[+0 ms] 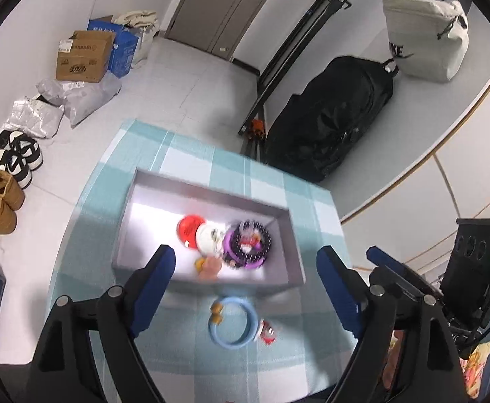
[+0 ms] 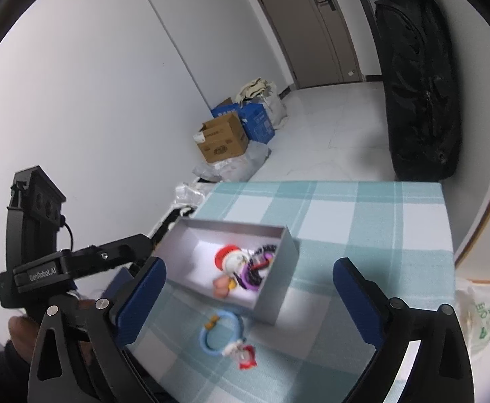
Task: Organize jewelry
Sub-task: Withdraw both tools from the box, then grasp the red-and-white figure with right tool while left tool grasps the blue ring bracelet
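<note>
Both of our grippers framed the scene from the bottom edge. Our left gripper stood with its jaws wide apart and nothing between the blue pads. Our right gripper likewise stood spread wide, gripping nothing.

In the left wrist view, a light blue bracelet lay flat on the teal checked tablecloth, at 6 o'clock from the grey box and just outside its near wall. A small yellow charm sat at the bracelet's 9 o'clock edge; a red and white charm sat at its 4 o'clock edge. We could not tell whether either charm was attached, since the picture was blurred.

Inside the box, the sorted jewelry was grouped toward the right half:
- a red round piece at 10 o'clock of the group;
- a white round piece touching it;
- a purple ring with a dark beaded strand at 3 o'clock;
- a pink and orange item at 6 o'clock, against the near wall.

The left half of the box floor was bare.

In the right wrist view, our left gripper's black body appeared at 9 o'clock of the box, with a hand below it. A black bag stood beyond the table at 1 o'clock, and cardboard boxes lay on the floor at 12 o'clock.
</note>
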A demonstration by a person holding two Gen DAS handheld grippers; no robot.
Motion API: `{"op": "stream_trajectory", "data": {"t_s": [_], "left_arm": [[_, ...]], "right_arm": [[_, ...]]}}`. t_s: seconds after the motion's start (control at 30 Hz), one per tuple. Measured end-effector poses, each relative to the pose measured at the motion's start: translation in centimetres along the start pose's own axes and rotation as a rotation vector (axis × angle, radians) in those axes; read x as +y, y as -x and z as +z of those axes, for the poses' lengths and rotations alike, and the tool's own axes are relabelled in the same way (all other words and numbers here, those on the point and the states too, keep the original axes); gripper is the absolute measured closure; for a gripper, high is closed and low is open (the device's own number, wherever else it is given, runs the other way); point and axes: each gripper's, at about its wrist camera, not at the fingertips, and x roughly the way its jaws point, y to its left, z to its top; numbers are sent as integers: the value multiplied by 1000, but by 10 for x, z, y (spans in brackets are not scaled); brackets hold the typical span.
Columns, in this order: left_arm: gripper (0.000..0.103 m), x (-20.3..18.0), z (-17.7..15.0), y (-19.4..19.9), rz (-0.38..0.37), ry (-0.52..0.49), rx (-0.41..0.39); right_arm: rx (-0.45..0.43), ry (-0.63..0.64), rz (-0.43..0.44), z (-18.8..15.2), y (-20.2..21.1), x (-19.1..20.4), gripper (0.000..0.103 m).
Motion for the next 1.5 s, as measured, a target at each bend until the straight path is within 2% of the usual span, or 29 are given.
{"op": "stream_trajectory", "data": {"t_s": [0.2,0.57,0.8,1.0,1.13,1.23,1.4,1.47,1.5], "left_arm": [[19,4,-17,2,26,-12,40],[19,8,-42,-1,177,-68,86],[19,15,-45,-5,203,-45,108],[19,16,-46,-6,222,-53,116],[19,19,-45,-7,203,-35,121],[19,19,-44,-8,211,-35,124],[19,18,-44,-9,198,-39,131],[19,16,-45,-7,195,-51,124],[19,15,-45,-6,197,-60,120]], "right_arm": [[85,93,-8,-21,-7,9,2],[265,191,-40,-67,-31,8,2],[293,212,-48,-76,-37,7,6],[322,250,-67,-78,-54,17,25],[345,259,-62,-78,-67,21,44],[349,275,-71,-79,-74,25,48],[359,300,-49,-79,-80,32,62],[365,307,-31,-79,-80,35,73],[368,318,-32,-81,-80,38,75]]}}
